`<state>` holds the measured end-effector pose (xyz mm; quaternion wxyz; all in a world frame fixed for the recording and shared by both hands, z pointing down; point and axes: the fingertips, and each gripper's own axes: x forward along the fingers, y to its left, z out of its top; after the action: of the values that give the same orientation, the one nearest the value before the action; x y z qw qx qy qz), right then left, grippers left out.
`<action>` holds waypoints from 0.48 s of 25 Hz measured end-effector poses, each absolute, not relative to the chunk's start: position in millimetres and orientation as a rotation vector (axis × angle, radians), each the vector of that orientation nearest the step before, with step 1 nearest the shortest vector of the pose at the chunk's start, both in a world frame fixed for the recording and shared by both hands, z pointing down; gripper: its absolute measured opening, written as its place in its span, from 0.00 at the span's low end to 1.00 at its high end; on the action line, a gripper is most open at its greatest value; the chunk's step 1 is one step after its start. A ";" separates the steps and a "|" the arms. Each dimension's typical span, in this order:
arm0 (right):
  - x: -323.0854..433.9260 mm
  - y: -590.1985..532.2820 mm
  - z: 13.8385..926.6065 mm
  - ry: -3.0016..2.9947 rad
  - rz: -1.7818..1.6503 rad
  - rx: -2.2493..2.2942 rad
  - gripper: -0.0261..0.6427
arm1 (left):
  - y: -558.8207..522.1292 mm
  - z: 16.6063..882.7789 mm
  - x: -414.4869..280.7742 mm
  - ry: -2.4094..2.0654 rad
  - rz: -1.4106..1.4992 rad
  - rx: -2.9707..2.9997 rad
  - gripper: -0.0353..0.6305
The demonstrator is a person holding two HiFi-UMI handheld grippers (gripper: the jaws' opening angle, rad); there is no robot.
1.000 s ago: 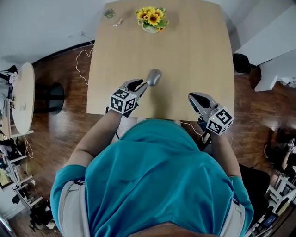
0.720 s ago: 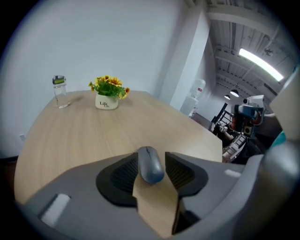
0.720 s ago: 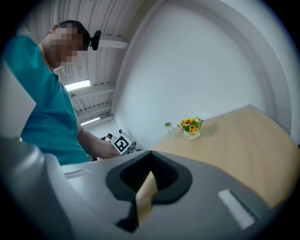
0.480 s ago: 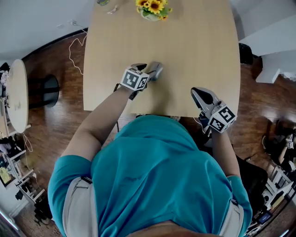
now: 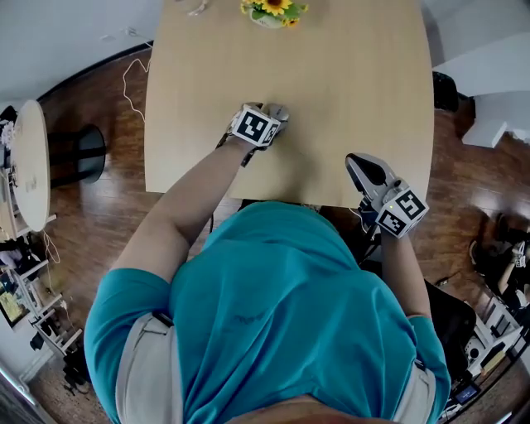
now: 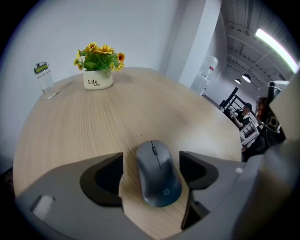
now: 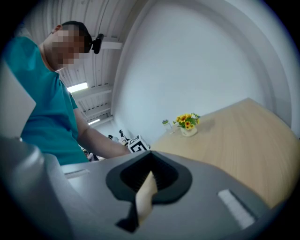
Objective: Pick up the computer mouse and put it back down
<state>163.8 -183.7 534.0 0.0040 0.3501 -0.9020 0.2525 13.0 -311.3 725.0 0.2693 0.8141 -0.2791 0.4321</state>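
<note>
A grey computer mouse (image 6: 157,174) lies flat on the light wooden table (image 5: 331,74), between the two jaws of my left gripper (image 6: 151,161). Those jaws have just been opening, and a strip of bare wood shows between each black pad (image 6: 101,180) and the mouse's sides. In the head view the left gripper (image 5: 267,118) points steeply down over the mouse (image 5: 279,111), which its marker cube mostly hides. My right gripper (image 5: 359,161) hovers at the table's near right edge, its jaws together on nothing (image 7: 147,180).
A white pot of yellow flowers (image 6: 97,77) and a small clear bottle (image 6: 44,79) stand at the table's far end. The flower pot (image 5: 273,8) is at the head view's top edge. Dark wooden floor (image 5: 108,207) surrounds the table.
The left gripper carried the mouse forward and down onto the table, then its jaws spread apart and let it go. The right gripper stayed near the table's near edge.
</note>
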 end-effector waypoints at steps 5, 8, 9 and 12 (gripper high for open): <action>174.3 -182.2 535.0 -2.816 0.804 1.122 0.04 | -311.7 735.8 18.7 -0.745 1.198 2.155 0.60; 176.4 -181.7 535.8 -2.812 0.809 1.131 0.04 | -308.9 742.7 16.5 -0.742 1.246 2.136 0.60; 176.8 -181.7 536.2 -2.811 0.811 1.134 0.04 | -306.8 745.7 12.3 -0.745 1.276 2.116 0.60; 177.6 -180.5 537.7 -2.810 0.811 1.140 0.04 | -306.5 748.8 12.3 -0.750 1.294 2.118 0.60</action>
<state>177.6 -180.5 537.7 0.0009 0.3632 -0.8951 0.2584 12.3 -306.5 748.8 0.2709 0.7864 -0.2784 0.4802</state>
